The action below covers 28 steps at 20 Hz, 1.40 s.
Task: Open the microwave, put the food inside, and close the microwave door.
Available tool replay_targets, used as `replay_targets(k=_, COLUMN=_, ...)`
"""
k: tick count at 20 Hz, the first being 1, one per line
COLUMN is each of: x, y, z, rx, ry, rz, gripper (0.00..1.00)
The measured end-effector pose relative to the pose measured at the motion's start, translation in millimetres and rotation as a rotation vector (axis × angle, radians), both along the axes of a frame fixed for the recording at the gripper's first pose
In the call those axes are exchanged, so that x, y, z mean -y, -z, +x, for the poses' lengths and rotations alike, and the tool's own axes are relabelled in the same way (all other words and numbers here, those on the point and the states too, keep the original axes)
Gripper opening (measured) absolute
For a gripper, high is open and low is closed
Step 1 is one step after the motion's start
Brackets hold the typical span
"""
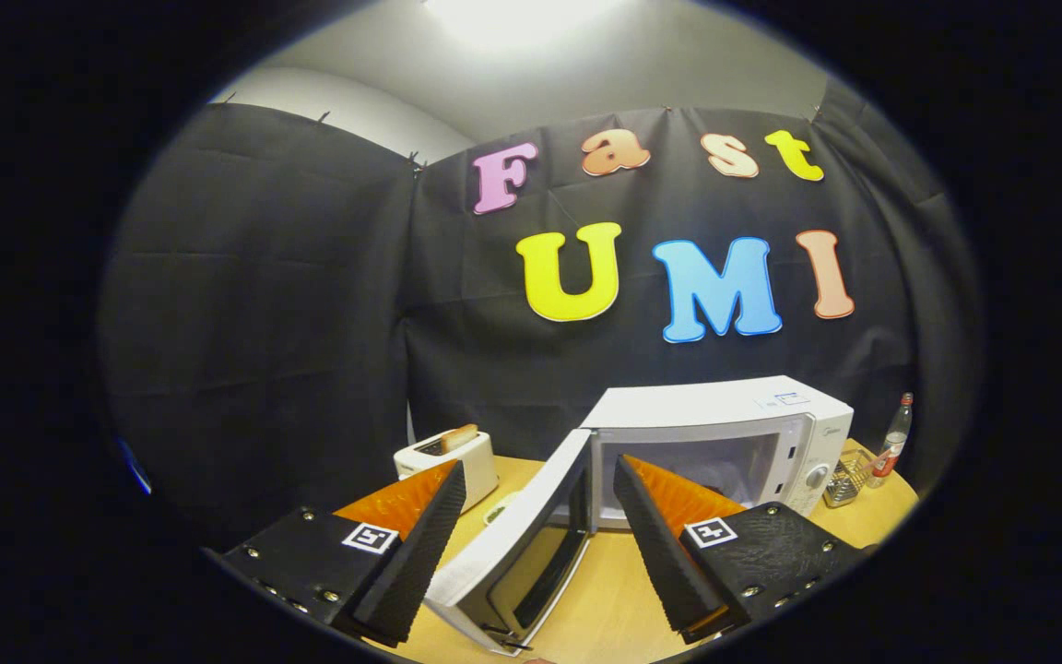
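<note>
Between my fingers (540, 516), which are standing wide apart and holding nothing, the microwave door (517, 544) is swinging out toward me, its free edge lying just ahead of the tips and nearer the left one. I am seeing no contact between either finger and the door. Beyond the door, the microwave (725, 433) is sitting on the desk (605, 599) with its cavity (697, 475) exposed; the right finger is covering part of the opening, and I cannot tell whether anything is lying inside. Left of the microwave and well apart from it, a toaster (448, 461) is standing with a slice of bread (459, 437) sticking up from its slot; I am judging this to be the food, though that is a reading of the task and not a certainty. Right of the microwave, a small wire basket (844, 478) and a bottle (893, 438) are standing close together near the desk's far edge.

I am judging the opening step as done or nearly done, with loading and closing still ahead. The next move is calling for me to clear the door, carry the fingers left to the toaster, straddle the bread across its thin faces, and close on it gently so it lifts straight out.
</note>
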State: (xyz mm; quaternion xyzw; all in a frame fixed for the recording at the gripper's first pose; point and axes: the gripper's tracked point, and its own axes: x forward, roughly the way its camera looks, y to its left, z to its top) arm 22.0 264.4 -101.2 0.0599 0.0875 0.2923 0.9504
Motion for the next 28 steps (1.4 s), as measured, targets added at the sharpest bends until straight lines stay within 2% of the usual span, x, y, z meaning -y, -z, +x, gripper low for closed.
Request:
replay_targets(k=7, x=-57.2, y=-6.8, z=-60.2, rx=-0.009, ry=-0.160, rz=0.024, gripper=0.97)
replay_targets(k=14, x=-106.8, y=9.5, z=-115.4, rx=-0.064, ry=-0.305, rz=0.035, gripper=0.97)
replay_targets(k=18, x=-120.8, y=34.8, z=-128.5, rx=-0.115, ry=-0.346, rz=0.001, gripper=0.98)
replay_targets(k=22, x=-122.2, y=63.1, z=-128.1, rx=-0.178, ry=-0.346, rz=-0.029, gripper=0.94)
replay_targets(k=23, x=-119.1, y=69.8, z=-126.6, rx=-0.196, ry=-0.339, rz=-0.033, gripper=0.87)
replay_targets(k=25, x=-115.2, y=82.6, z=-122.2, rx=-0.233, ry=-0.323, rz=-0.057, gripper=0.85)
replay_targets(k=27, x=-106.3, y=92.2, z=-112.0, rx=-0.242, ry=-0.281, rz=-0.074, gripper=0.51)
replay_targets(k=28, x=-102.7, y=99.6, z=-109.4, rx=-0.253, ry=-0.277, rz=-0.084, gripper=0.44)
